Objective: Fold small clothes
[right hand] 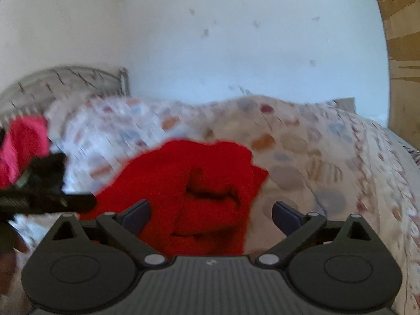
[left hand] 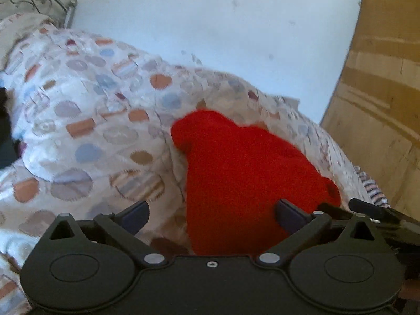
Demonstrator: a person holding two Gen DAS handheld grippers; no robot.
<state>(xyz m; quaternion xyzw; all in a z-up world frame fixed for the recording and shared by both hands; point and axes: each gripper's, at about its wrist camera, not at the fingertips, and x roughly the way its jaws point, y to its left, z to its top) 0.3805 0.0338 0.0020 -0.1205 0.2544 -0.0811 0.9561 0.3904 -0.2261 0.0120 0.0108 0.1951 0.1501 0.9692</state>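
Observation:
A bright red knitted garment (left hand: 244, 162) lies crumpled on a bedspread (left hand: 78, 120) printed with coloured patches. My left gripper (left hand: 212, 216) is open, its dark fingers (left hand: 136, 215) spread wide just short of the garment's near edge, and the pads are clear of the cloth. In the right wrist view the same red garment (right hand: 189, 168) shows folds and a dark opening. My right gripper (right hand: 211, 216) is also open over its near edge, holding nothing. The left gripper (right hand: 44, 191) shows as a blurred black shape at the left of that view.
A pink cloth (right hand: 23, 144) lies at the far left by a metal headboard (right hand: 65, 78). A brown cardboard-like panel (left hand: 380, 105) stands at the right of the bed. A white marked wall (left hand: 236, 26) is behind. The bedspread bulges high around the garment.

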